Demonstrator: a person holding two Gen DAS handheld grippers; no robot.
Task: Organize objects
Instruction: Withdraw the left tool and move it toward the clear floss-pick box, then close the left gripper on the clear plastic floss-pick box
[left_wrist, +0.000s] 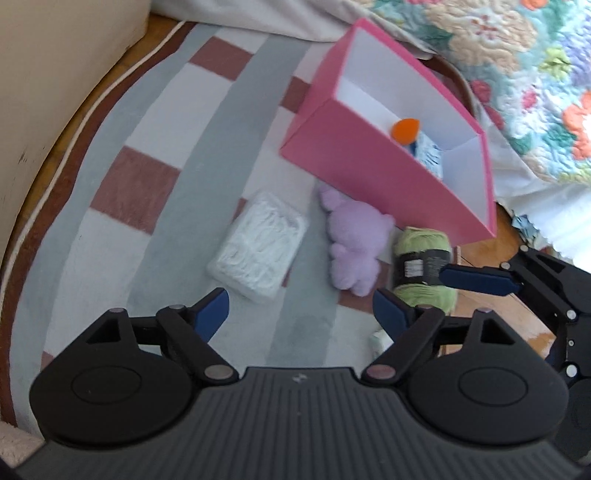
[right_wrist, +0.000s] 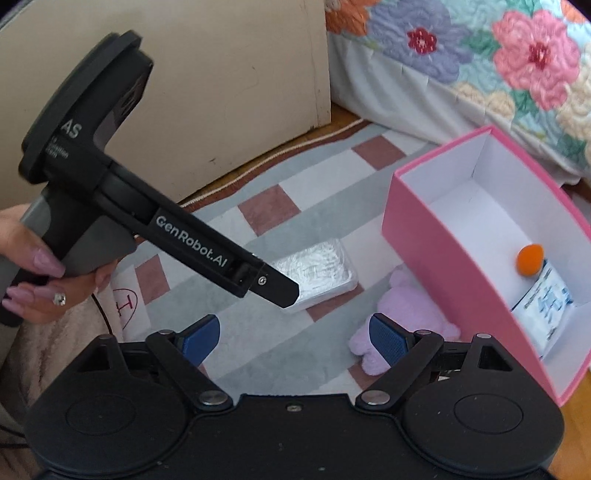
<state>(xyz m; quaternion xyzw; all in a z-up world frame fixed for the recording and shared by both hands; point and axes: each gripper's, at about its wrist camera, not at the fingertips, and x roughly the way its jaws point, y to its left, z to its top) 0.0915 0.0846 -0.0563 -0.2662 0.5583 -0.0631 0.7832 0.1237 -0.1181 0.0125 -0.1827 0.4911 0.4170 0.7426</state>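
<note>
A pink box (left_wrist: 369, 166) with white inner walls stands on the rug and holds an orange ball (left_wrist: 406, 129) and a white-and-blue packet (left_wrist: 430, 157). In front of it lie a purple plush toy (left_wrist: 351, 240), a clear case of white sticks (left_wrist: 258, 247) and a green yarn skein (left_wrist: 424, 266). My left gripper (left_wrist: 301, 306) hovers open just short of the case and the plush. My right gripper (right_wrist: 293, 328) is open above the rug, with the plush toy (right_wrist: 402, 306) by its right finger and the case (right_wrist: 317, 273) ahead. The pink box (right_wrist: 443, 258) is at its right.
A checked grey, white and brown rug (left_wrist: 166, 166) covers a wooden floor (left_wrist: 480, 258). A beige cabinet (right_wrist: 221, 74) stands at the back left and a floral quilt (right_wrist: 480, 55) hangs at the back right. A hand (right_wrist: 33, 266) grips the left tool's handle (right_wrist: 74, 240).
</note>
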